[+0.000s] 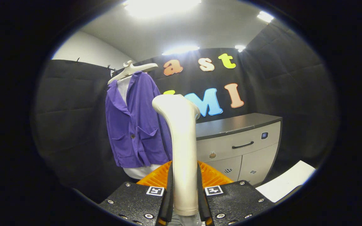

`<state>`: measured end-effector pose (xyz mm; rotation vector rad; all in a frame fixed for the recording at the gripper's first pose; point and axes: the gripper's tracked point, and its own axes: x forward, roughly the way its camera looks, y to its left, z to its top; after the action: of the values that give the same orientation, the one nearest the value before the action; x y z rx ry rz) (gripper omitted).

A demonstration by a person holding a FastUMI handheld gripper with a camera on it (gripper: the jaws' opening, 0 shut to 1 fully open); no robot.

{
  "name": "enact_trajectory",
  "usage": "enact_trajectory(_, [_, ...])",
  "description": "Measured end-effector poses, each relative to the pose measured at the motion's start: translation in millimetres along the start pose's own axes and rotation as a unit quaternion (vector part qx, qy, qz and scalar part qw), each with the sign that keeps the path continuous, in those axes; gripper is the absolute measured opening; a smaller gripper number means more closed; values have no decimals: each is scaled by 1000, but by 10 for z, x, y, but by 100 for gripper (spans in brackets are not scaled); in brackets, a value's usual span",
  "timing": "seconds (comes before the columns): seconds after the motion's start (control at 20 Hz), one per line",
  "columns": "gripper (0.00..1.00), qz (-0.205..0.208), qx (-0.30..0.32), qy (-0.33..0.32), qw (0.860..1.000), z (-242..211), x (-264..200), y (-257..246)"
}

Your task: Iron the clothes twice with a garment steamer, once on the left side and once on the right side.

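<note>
My gripper (pixel 184 191) is shut on the handle of a white garment steamer (pixel 181 131), which stands upright between the fingers with its head bent toward the left. Beyond it hangs a purple jacket (pixel 135 125) over a white shirt on a white hanger (pixel 130 69), in front of the black booth wall. The steamer head is level with the jacket's right side and still apart from the cloth. The steamer hides part of the jacket's right edge.
A grey cabinet (pixel 240 141) with a dark top and a black drawer handle stands right of the jacket. An orange ribbed object (pixel 212 177) lies just beyond the fingers. A white sheet (pixel 286 182) lies at the lower right.
</note>
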<state>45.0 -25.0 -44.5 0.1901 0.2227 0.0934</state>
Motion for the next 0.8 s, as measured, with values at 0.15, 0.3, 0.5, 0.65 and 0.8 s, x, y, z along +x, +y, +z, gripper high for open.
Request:
enact_trajectory(0.15, [32, -6, 4, -5, 1000, 54, -44, -101])
enact_trajectory(0.3, [32, -3, 6, -6, 1000, 80, -48, -123])
enact_trajectory(0.5, [32, -4, 2, -13, 1000, 137, -38, -149])
enact_trajectory(0.65, [32, -5, 7, -13, 1000, 165, -31, -149])
enact_trajectory(0.8, [32, -4, 6, -10, 1000, 178, -35, -142])
